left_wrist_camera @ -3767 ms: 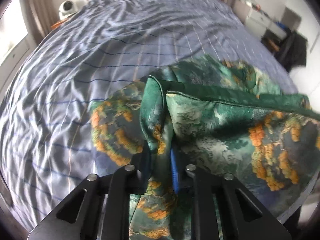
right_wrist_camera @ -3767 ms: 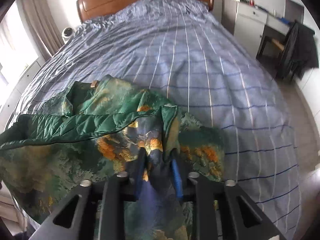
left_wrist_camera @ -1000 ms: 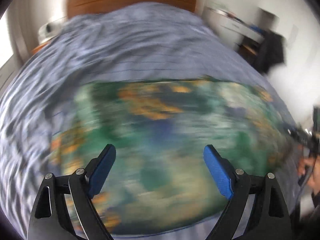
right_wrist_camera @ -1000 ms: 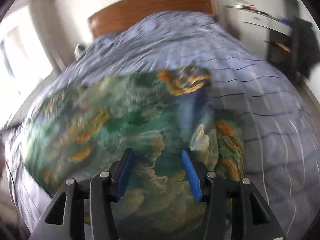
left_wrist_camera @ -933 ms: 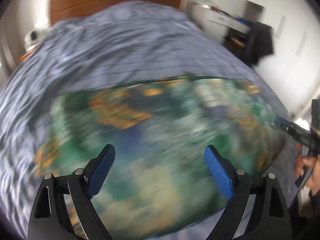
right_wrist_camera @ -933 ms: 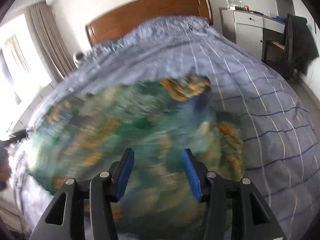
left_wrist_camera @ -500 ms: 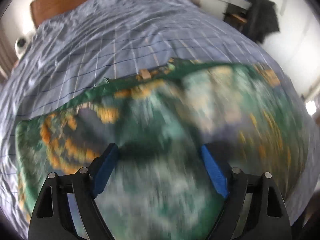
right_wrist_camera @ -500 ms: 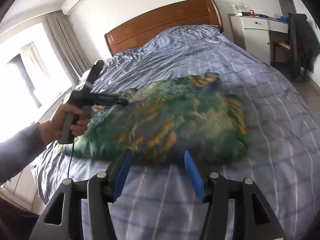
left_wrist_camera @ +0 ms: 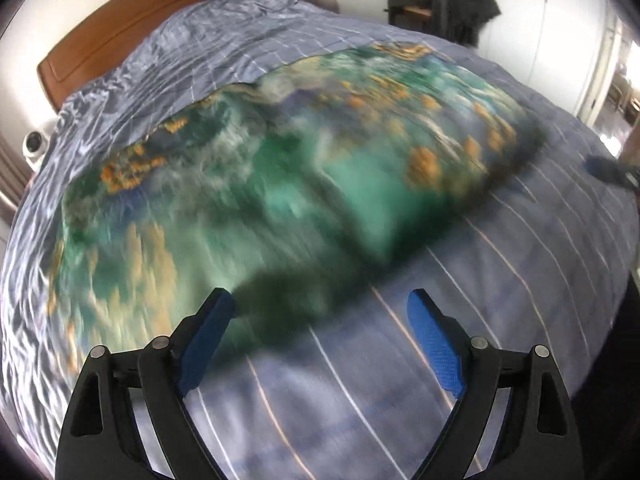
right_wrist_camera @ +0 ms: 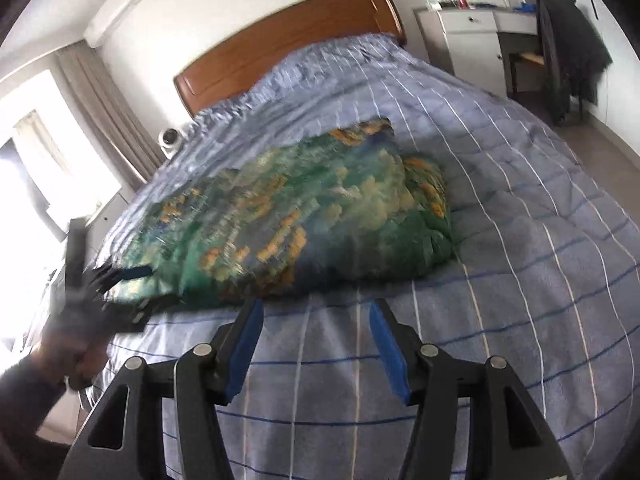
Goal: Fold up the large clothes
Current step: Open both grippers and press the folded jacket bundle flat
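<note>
A large green quilted garment with orange and pale print (left_wrist_camera: 280, 184) lies spread flat on the blue striped bed; it also shows in the right wrist view (right_wrist_camera: 304, 216). My left gripper (left_wrist_camera: 318, 314) is open and empty, at the garment's near edge. My right gripper (right_wrist_camera: 316, 318) is open and empty, over bare bedding just short of the garment's near edge. The left gripper also shows in the right wrist view (right_wrist_camera: 132, 284), blurred, at the garment's left end. The right gripper's tip shows at the right rim of the left wrist view (left_wrist_camera: 610, 170).
The bed (right_wrist_camera: 520, 264) has a wooden headboard (right_wrist_camera: 288, 52). A white dresser (right_wrist_camera: 464, 36) and a chair with a dark garment (right_wrist_camera: 568, 52) stand to the right. A small white device (right_wrist_camera: 170, 138) sits left of the bed, by the curtains.
Both grippers were shut on the garment; they have let it go, opened, and pulled back. The garment now lies spread on the bed. Both views are still blurred by motion.
</note>
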Motion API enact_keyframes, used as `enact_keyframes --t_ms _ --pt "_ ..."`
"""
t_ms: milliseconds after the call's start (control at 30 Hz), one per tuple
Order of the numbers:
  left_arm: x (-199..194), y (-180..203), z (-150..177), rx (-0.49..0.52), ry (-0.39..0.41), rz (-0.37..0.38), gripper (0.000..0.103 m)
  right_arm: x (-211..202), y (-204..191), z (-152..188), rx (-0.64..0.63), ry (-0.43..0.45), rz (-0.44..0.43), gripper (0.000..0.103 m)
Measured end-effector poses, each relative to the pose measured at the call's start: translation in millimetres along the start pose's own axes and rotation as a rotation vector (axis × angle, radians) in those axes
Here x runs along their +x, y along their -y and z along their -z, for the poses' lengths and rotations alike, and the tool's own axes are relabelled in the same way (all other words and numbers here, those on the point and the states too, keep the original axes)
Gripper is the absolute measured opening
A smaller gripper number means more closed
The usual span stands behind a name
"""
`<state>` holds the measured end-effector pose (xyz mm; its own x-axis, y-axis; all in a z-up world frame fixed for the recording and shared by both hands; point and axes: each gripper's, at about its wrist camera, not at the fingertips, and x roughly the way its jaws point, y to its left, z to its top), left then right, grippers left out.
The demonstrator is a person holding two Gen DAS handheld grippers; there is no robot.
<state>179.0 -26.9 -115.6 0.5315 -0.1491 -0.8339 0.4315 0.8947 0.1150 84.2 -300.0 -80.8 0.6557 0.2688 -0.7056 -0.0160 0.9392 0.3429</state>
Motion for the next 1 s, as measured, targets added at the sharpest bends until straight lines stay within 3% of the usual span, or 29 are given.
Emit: enact_keyframes --t_ms 167,300,433,567,833,1000 --pt "-32.3 -1.6 22.8 -0.123 0.053 0.072 0.090 3.1 6.2 8.3 0.040 -0.035 0.037 0.060" --pt "-48.4 -8.3 9.6 -0.190 0.120 0.082 0.091 4.2 0.4 11.1 0.005 -0.049 0.076 0.067" --pt "-50.6 -8.6 -9.9 -0.186 0.158 0.085 0.093 -6.4 -4.0 6.2 -0.020 -0.031 0.112 0.067" --pt "-51.6 0.8 -19.3 -0.153 0.165 0.090 0.093 -15.6 -0.2 9.8 -0.015 -0.008 0.137 0.076" --pt "-41.6 18.8 -37.7 -0.119 0.216 0.089 0.094 -11.1 4.9 21.8 0.018 -0.039 0.110 0.076" --pt "-13.5 19.1 -44.1 -0.153 0.182 0.086 0.094 -8.8 0.5 22.8 0.026 -0.038 0.087 0.076"
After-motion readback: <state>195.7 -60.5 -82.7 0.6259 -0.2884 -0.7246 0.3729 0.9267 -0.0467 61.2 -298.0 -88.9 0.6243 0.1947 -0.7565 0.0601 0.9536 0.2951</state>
